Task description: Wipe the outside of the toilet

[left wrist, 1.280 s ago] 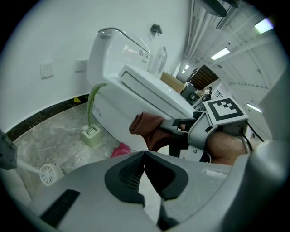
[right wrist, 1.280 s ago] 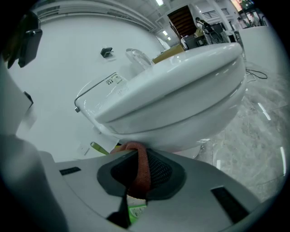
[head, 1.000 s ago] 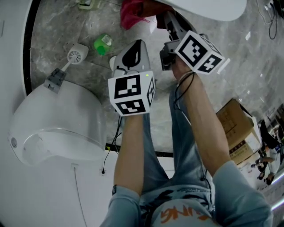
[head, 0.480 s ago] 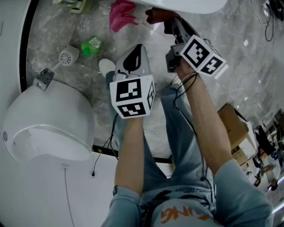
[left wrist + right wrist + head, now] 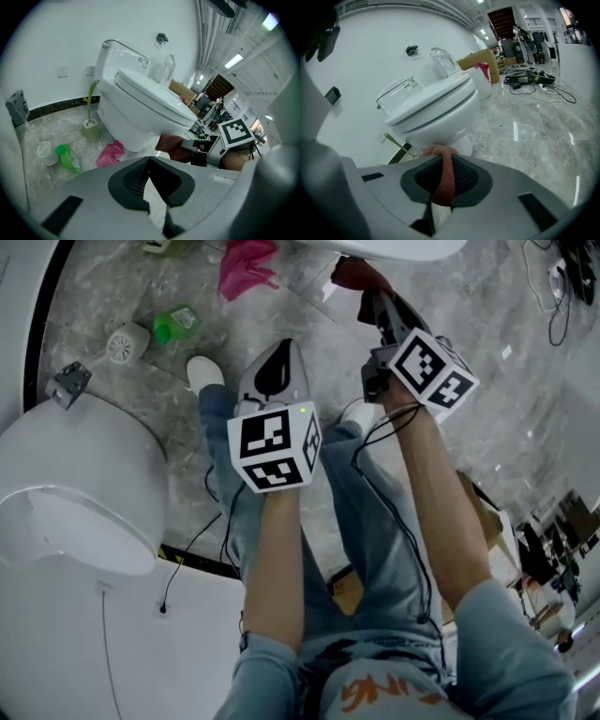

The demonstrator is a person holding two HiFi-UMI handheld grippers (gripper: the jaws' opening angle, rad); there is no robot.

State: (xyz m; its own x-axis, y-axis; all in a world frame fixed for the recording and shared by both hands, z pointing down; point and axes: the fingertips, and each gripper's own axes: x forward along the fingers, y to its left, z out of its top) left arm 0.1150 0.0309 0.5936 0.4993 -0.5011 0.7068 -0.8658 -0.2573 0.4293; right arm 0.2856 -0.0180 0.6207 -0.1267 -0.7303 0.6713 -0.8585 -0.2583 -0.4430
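I am pinching a soft red-brown cloth (image 5: 444,180) in my right tongs (image 5: 443,161) for wiping the white toilet (image 5: 436,112) just ahead; my left tongs (image 5: 150,161) are closed, empty.

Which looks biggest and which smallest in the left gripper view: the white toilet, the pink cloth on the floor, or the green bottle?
1. white ceramic toilet, by far the largest.
2. crumpled pink cloth and green plastic bottle: these look about alike, so I won't rank them.
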